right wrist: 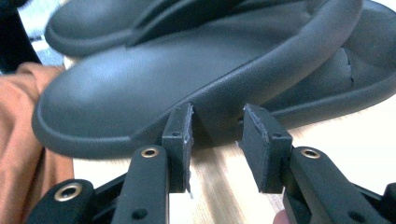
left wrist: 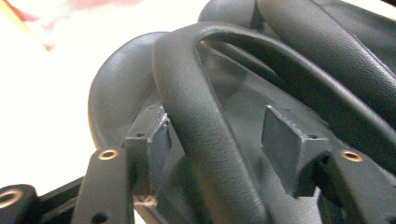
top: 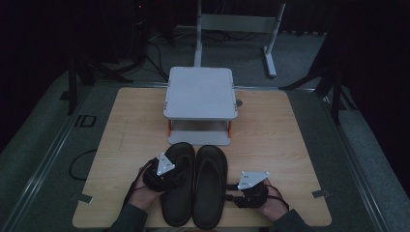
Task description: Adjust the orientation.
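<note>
Two black sandals lie side by side near the front of the wooden table (top: pixel 270 145). My left gripper (top: pixel 178 175) reaches over the left sandal (top: pixel 181 203) from its left side. Its jaws straddle that sandal's strap (left wrist: pixel 201 116): the left pad (left wrist: pixel 156 135) touches the strap, while the right pad (left wrist: pixel 285 140) stands a little off it. My right gripper (top: pixel 231 191) sits low on the table, just right of the right sandal (top: pixel 210 188). It stands open (right wrist: pixel 215 135), its pads against the sole's edge (right wrist: pixel 210 100) with nothing between them.
A grey two-level stand (top: pixel 200 94) sits on the table just behind the sandals' toes. Bare wood lies to the left and right of the sandals. Orange-brown cloth (right wrist: pixel 23 121) shows at the left edge of the right gripper view.
</note>
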Available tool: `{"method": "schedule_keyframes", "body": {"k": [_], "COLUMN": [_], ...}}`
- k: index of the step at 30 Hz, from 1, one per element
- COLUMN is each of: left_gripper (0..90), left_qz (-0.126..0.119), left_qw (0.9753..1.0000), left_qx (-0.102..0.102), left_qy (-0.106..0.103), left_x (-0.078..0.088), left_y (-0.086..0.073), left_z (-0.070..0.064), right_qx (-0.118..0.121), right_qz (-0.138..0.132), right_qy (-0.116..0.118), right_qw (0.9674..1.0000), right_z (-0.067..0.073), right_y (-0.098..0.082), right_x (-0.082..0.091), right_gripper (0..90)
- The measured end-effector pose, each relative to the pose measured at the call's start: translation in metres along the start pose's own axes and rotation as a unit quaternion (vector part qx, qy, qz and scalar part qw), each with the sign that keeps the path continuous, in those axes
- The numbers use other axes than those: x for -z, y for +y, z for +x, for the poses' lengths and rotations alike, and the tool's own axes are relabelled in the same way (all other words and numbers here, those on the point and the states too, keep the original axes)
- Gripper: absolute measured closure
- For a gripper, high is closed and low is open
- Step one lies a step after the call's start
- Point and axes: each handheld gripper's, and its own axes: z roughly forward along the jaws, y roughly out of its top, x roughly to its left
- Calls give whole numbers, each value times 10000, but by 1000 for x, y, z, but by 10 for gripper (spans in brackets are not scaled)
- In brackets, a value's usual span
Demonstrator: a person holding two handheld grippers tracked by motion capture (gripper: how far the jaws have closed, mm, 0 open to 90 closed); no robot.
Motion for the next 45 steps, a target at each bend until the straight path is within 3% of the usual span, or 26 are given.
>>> {"method": "schedule_keyframes", "body": {"k": [6, 10, 14, 17, 23, 25, 26, 28, 33, 36, 39, 45], "left_gripper": [374, 322, 334, 403, 374, 363, 317, 282, 186, 215, 274, 286], "left_qz": [79, 338, 211, 68, -35, 24, 19, 6, -210, -492, -421, -366], "left_qw": [9998, 9993, 9996, 9993, 9989, 9990, 9988, 9990, 9984, 9965, 9973, 9975], "left_qx": [46, 20, 131, 233, 245, 253, 291, 356, 534, 673, 600, 588], "left_qy": [158, 186, -111, -297, -402, -369, -384, -258, -11, 13, -42, -153], "left_x": [7, 7, 8, 7, 4, 5, 6, 10, 22, 33, 36, 33], "left_y": [-1, -6, -5, -6, -6, -7, -7, -8, -5, 0, 6, 15], "left_z": [-3, 1, 2, 4, 6, 7, 8, 9, 10, 3, -8, -33], "right_qx": [-30, -38, -52, -71, -97, -72, -73, -92, -88, -98, -167, -279], "right_qz": [-21, -41, -53, -62, -127, -118, -97, -109, -121, -159, -200, -252], "right_qy": [8, 6, 14, -42, -20, -21, -36, -31, -40, -73, -204, -348], "right_qw": [10000, 10000, 10000, 9999, 9999, 9999, 9999, 9999, 9999, 9998, 9995, 9987], "right_z": [-1, -1, -1, -1, -1, -1, -1, -1, -2, -2, -3, -6], "right_y": [-1, -1, -1, 0, 1, 1, 0, 0, 0, -1, -1, -2], "right_x": [-2, -2, -3, -4, -5, -6, -6, -6, -6, -5, -4, -1], "right_gripper": [600, 591, 592, 604, 606, 604, 597, 593, 573, 558, 521, 492]}}
